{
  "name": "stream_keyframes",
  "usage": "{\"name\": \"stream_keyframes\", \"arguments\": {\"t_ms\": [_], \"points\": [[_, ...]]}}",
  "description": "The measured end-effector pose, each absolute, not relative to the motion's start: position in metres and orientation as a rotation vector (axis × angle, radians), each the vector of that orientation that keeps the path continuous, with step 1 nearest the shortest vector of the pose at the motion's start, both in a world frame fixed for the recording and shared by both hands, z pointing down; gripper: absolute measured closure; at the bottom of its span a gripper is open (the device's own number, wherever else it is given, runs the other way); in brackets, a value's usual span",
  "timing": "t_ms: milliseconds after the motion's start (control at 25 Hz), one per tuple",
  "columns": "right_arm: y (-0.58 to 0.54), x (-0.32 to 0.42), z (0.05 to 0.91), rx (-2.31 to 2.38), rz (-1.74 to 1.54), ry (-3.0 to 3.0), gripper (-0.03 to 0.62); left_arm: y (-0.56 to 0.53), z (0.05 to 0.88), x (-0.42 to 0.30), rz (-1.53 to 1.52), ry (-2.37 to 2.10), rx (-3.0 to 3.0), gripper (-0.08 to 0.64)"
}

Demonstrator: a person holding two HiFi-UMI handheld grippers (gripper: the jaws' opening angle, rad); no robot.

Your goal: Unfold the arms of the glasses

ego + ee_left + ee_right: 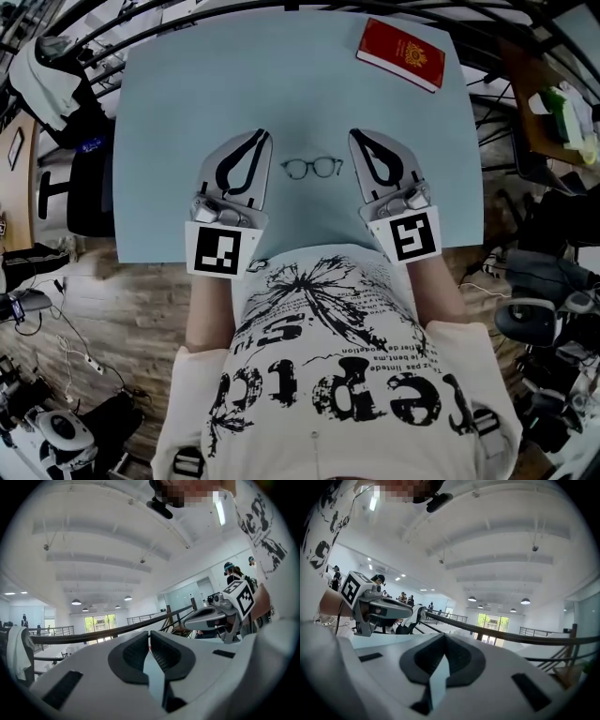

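Note:
A pair of thin dark-framed glasses (312, 168) lies on the light blue table (178, 103), about midway between my two grippers. Its arms are too small to make out. My left gripper (260, 137) is held above the table just left of the glasses, its jaws shut with nothing in them. To the right of the glasses my right gripper (357, 137) is also shut and empty. In the left gripper view the pads (140, 649) meet at the tips, and the right gripper (216, 615) shows beyond. The right gripper view shows the left gripper (380, 608). Neither gripper view shows the glasses.
A red booklet (401, 54) lies at the table's far right corner. A dark chair (89, 183) stands by the left edge. Cables and equipment crowd the floor on both sides, and dark railings run behind the table.

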State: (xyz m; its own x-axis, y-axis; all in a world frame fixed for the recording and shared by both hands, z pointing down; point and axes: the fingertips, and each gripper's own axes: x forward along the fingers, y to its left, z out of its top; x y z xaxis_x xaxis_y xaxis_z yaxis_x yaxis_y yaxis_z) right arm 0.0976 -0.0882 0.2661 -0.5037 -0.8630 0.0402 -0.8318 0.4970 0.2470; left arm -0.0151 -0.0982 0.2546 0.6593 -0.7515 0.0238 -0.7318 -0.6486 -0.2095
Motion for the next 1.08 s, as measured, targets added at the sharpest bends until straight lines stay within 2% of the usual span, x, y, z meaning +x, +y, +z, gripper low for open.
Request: {"name": "stream_keyframes", "arguments": {"t_ms": [1080], "points": [[-0.095, 0.097, 0.283, 1.490, -0.269, -2.548, 0.584, -0.109, 0.271, -0.025, -0.167, 1.236, -2.757, 0.541]]}}
